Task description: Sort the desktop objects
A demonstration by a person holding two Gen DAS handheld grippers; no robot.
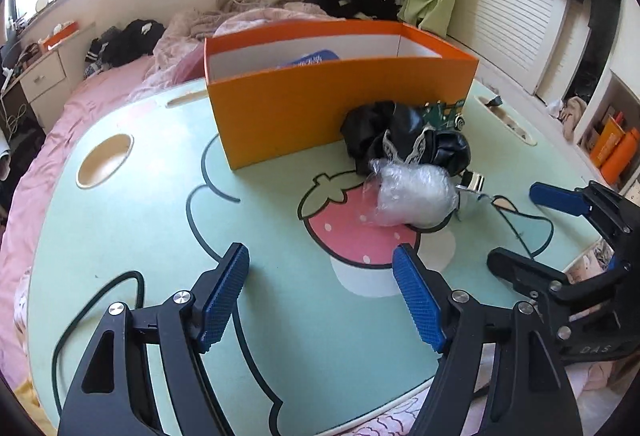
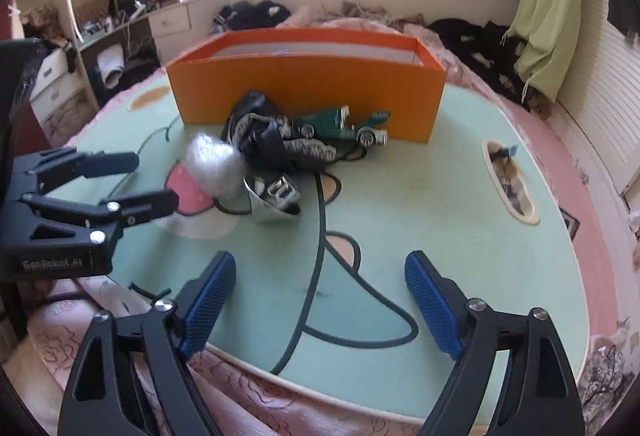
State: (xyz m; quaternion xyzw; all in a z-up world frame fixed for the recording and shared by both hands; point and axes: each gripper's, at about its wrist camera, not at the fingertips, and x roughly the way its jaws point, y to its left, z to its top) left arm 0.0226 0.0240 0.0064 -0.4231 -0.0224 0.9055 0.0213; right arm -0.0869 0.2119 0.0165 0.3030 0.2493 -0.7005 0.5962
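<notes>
An orange box (image 1: 280,108) (image 2: 304,96) stands open-topped at the back of the green lap table (image 1: 160,220) (image 2: 420,228), with a blue item (image 1: 310,59) inside it. In front of it lie a black crumpled pouch (image 1: 384,128) (image 2: 260,132), a green toy car (image 2: 340,122) (image 1: 444,112), a clear plastic wad (image 1: 412,196) (image 2: 212,160) and a shiny metal piece (image 2: 276,200) (image 1: 472,184). My left gripper (image 1: 322,260) is open above the strawberry print, short of the wad. My right gripper (image 2: 320,268) is open near the table's front edge, nothing between its fingers.
Round and oval cut-outs (image 1: 105,160) (image 2: 510,182) sit in the table top. The table rests on a pink bed (image 1: 52,140) strewn with dark clothes (image 1: 124,40). A drawer unit (image 2: 172,22) and shelves stand at the left, a green curtain (image 2: 548,8) at the right.
</notes>
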